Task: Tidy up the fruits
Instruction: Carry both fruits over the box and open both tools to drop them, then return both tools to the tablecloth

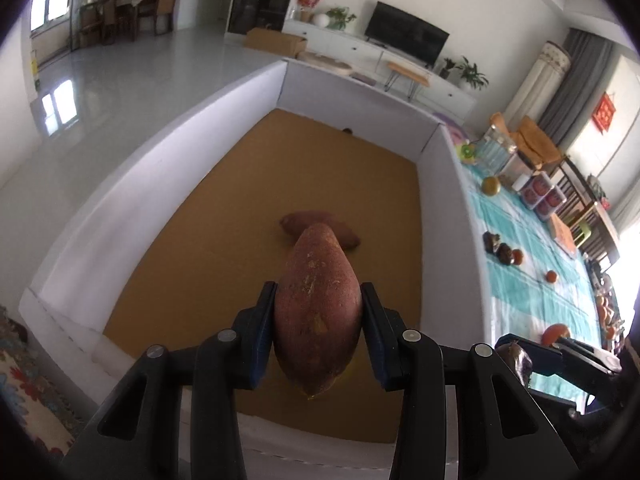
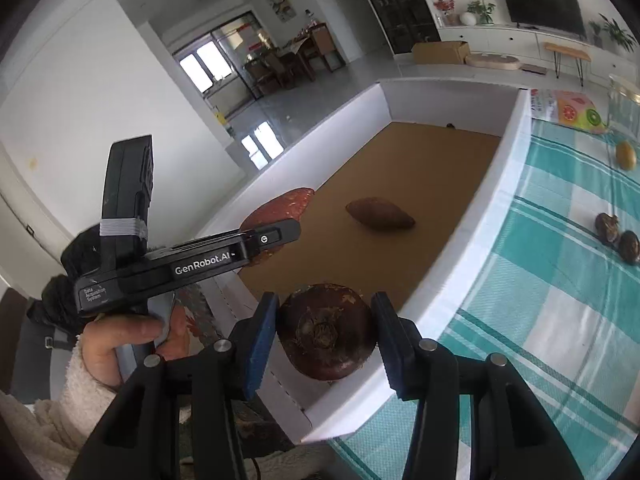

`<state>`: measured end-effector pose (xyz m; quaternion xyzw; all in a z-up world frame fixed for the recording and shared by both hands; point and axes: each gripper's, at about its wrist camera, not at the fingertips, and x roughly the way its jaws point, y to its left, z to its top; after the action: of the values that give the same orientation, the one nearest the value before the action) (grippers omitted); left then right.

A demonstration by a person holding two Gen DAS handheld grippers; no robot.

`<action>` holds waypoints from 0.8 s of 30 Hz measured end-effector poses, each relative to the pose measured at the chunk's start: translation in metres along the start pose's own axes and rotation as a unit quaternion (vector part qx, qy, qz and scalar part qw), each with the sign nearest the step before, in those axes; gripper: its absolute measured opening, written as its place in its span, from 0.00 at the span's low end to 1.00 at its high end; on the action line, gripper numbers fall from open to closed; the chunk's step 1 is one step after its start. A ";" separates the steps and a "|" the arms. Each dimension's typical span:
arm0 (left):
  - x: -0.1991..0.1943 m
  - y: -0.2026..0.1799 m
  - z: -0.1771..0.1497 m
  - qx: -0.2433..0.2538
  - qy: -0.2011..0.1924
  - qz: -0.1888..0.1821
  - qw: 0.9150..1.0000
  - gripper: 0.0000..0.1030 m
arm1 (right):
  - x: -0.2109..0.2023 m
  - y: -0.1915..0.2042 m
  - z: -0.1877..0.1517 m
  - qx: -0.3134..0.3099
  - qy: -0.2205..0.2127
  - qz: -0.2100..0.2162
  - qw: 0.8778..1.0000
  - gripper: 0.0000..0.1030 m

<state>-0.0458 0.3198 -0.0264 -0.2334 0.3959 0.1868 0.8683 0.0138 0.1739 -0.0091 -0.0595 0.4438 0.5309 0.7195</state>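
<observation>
My left gripper [image 1: 319,312] is shut on a reddish-brown sweet potato [image 1: 316,312], held lengthwise above the brown floor of a white-walled box [image 1: 452,184]. A second sweet potato [image 1: 304,222] lies on that floor just beyond it. My right gripper [image 2: 325,334] is shut on a dark brown round fruit [image 2: 326,332] with a dried stem end facing the camera, over the box's near corner. In the right wrist view the left gripper [image 2: 276,236] shows from the side with its sweet potato [image 2: 280,208], and the lying sweet potato [image 2: 379,213] sits mid-box.
A teal checked tablecloth [image 2: 540,280] lies right of the box with dark round fruits [image 2: 618,236], a yellow-green fruit [image 2: 626,155], small orange fruits [image 1: 552,277] and clear containers [image 1: 542,196]. A hand in a fleecy sleeve [image 2: 92,384] holds the left gripper.
</observation>
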 end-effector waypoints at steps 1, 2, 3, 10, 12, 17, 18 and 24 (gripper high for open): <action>0.002 0.001 -0.002 -0.001 0.000 0.013 1.000 0.41 | 0.008 0.003 0.000 -0.007 0.006 -0.009 1.000 0.47; 0.003 0.002 -0.003 -0.004 -0.002 0.023 1.000 0.41 | 0.014 0.005 -0.001 -0.013 0.008 -0.019 1.000 0.47; 0.002 0.002 -0.002 -0.006 -0.007 0.025 1.000 0.44 | 0.016 0.005 -0.002 -0.018 0.006 -0.034 0.999 0.48; -0.011 -0.026 0.002 0.009 -0.057 0.016 0.998 0.80 | -0.049 -0.041 -0.026 0.018 -0.089 -0.119 0.989 0.76; -0.013 -0.044 0.002 0.018 -0.067 -0.007 0.998 0.80 | -0.080 -0.065 -0.042 0.040 -0.121 -0.158 0.979 0.78; -0.021 -0.117 -0.013 0.070 -0.070 -0.103 0.990 0.80 | -0.159 -0.125 -0.106 0.087 -0.199 -0.307 0.927 0.86; -0.021 -0.136 -0.020 0.085 -0.063 -0.126 0.986 0.81 | -0.171 -0.138 -0.123 0.100 -0.208 -0.346 0.909 0.86; 0.018 -0.252 -0.064 0.195 0.032 -0.234 0.952 0.83 | -0.244 -0.238 -0.208 0.264 -0.223 -0.457 0.820 0.86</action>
<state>0.0551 0.0803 -0.0124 -0.1516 0.3868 -0.1100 0.9029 0.0785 -0.2172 -0.0543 0.0566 0.3167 0.0029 0.9468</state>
